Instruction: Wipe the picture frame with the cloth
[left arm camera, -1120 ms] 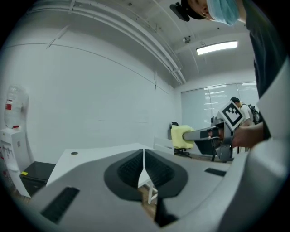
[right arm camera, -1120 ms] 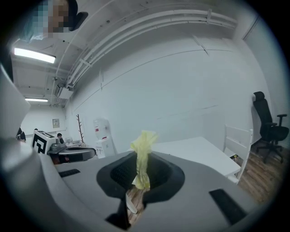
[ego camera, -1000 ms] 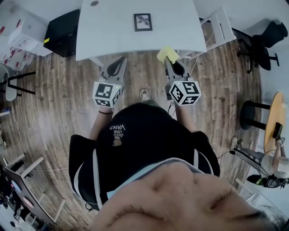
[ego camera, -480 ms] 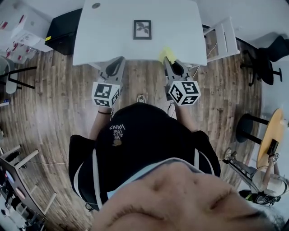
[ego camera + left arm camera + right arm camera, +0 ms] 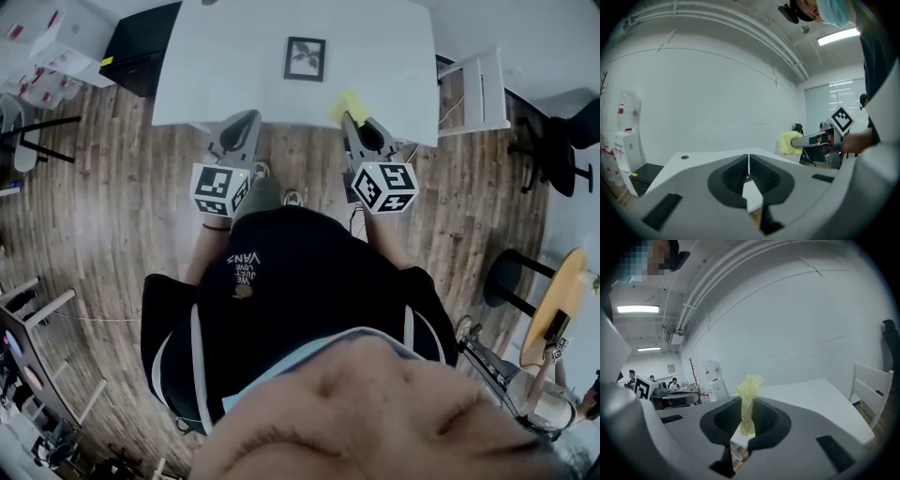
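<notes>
A small black picture frame [image 5: 306,58] with a leaf print lies flat on the white table [image 5: 216,66], near its middle. A yellow cloth [image 5: 345,105] is pinched in my right gripper [image 5: 349,114], which is shut on it at the table's near edge, to the right of and nearer than the frame. In the right gripper view the cloth [image 5: 747,401] stands bunched up between the jaws. My left gripper [image 5: 246,120] is shut and empty, at the near edge left of the frame. The left gripper view shows its jaws closed together and the cloth [image 5: 790,142] off to the right.
A white chair [image 5: 476,89] stands at the table's right end. A black box [image 5: 141,42] sits on the wood floor left of the table. A dark office chair [image 5: 562,141] and a round wooden side table [image 5: 553,291] are at the right.
The table and frame sit slightly further right and lower in the head view than before, as the head camera shifted. Both grippers keep their positions at the table's near edge.
</notes>
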{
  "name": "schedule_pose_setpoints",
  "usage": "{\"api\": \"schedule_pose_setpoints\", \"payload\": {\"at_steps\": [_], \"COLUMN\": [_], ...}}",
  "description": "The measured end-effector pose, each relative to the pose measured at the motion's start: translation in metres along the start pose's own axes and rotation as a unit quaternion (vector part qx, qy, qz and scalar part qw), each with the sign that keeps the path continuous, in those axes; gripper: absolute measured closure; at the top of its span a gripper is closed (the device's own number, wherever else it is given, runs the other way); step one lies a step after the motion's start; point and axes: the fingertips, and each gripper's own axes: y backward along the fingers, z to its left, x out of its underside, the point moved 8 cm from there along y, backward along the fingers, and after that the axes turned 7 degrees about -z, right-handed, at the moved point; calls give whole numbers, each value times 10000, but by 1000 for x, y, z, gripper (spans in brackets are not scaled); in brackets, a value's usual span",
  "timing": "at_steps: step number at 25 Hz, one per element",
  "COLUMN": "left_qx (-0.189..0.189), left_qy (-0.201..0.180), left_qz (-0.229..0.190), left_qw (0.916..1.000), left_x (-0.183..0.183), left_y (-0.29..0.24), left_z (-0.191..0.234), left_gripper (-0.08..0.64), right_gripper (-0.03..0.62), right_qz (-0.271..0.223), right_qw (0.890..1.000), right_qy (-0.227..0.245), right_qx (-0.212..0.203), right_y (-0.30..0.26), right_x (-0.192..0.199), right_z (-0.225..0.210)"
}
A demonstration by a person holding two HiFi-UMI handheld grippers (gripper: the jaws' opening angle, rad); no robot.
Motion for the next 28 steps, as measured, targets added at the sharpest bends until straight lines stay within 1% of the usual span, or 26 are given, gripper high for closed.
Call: {"api": "schedule_pose_setpoints", "payload": {"at_steps": [9,21,28], "left_qx": [163,660,965], "left_qy": [73,63,58], "left_qz": [-39,-54,-57], "left_qw": [9998,9978,9953], "left_x": [-3,-16,-15], "left_y": [-32,-94,-116], "left_z": [37,104,138], "left_gripper": [541,541,541], "right_gripper": [546,546,546], "right_qz": [9,-57,-125], "right_qw": [9998,9983,9960], "right_qy": [15,-20,-35], "right_qx": [191,575,883], "right_y": [-39,-110,-138], "right_x": [-8,-25,-25], "right_z": [-5,-7,-2]}}
